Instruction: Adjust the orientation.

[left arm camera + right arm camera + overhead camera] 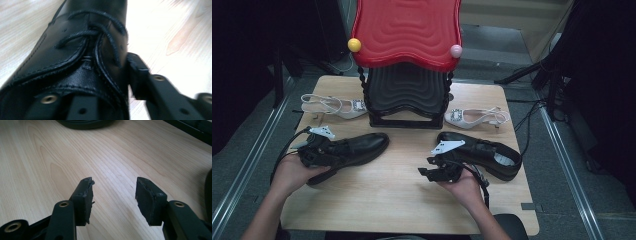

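Note:
Two black leather lace-up shoes lie on the wooden table (402,200). My left gripper (328,150) is at the heel end of the left black shoe (362,144). In the left gripper view that shoe (75,50) sits between the jaws of the left gripper (105,87), the right pad (136,72) pressing its side by the laces; the other jaw is mostly hidden under the leather. My right gripper (429,172) rests just in front of the right black shoe (484,152), pointing left. In its own view the right gripper (113,195) is open over bare wood.
A red stool (407,30) with a yellow ball (354,45) and a pink ball (456,51) sits on a black stool (407,90) at the back centre. A white slingback shoe (337,106) lies left of it and another (474,117) right.

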